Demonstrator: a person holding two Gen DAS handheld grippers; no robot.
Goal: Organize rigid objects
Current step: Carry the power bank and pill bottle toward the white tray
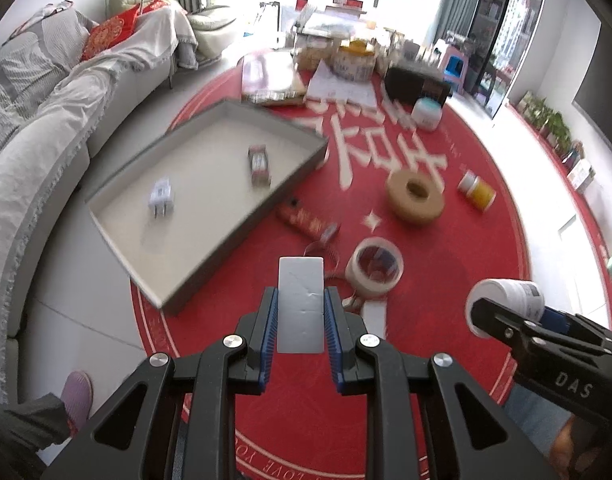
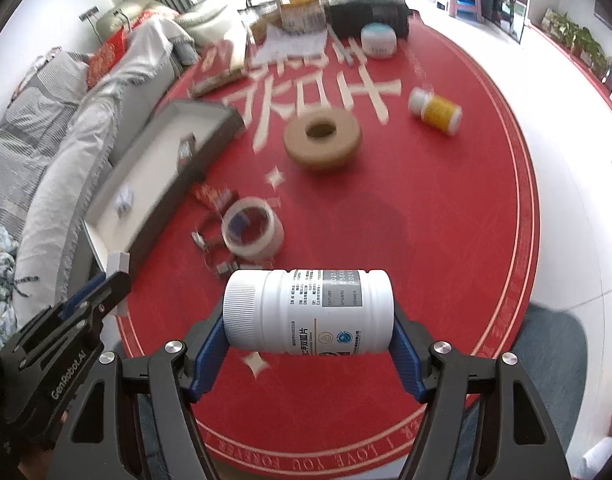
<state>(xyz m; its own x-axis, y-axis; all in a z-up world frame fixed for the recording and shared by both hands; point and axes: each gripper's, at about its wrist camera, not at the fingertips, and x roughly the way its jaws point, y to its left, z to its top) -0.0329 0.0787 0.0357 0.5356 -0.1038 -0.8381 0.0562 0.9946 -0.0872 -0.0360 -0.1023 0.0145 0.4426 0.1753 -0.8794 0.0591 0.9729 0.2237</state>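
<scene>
Gripping a flat white rectangular block [image 1: 300,304] upright between its blue pads, the left tongs [image 1: 300,320] are clamped narrow above the round red rug [image 1: 446,260], near the shallow grey cardboard tray [image 1: 117,236]. The right tongs [image 2: 308,320] stand wider, squeezing a white plastic pill bottle [image 2: 308,310] sideways, end to end, above the rug too.

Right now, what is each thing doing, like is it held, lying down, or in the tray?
Left gripper: shut on white block.
Right gripper: shut on white bottle, held sideways.
Grey tray: holds two small items.
Yellow bottle: lying on its side.
Brown tape roll: lying flat.
</scene>
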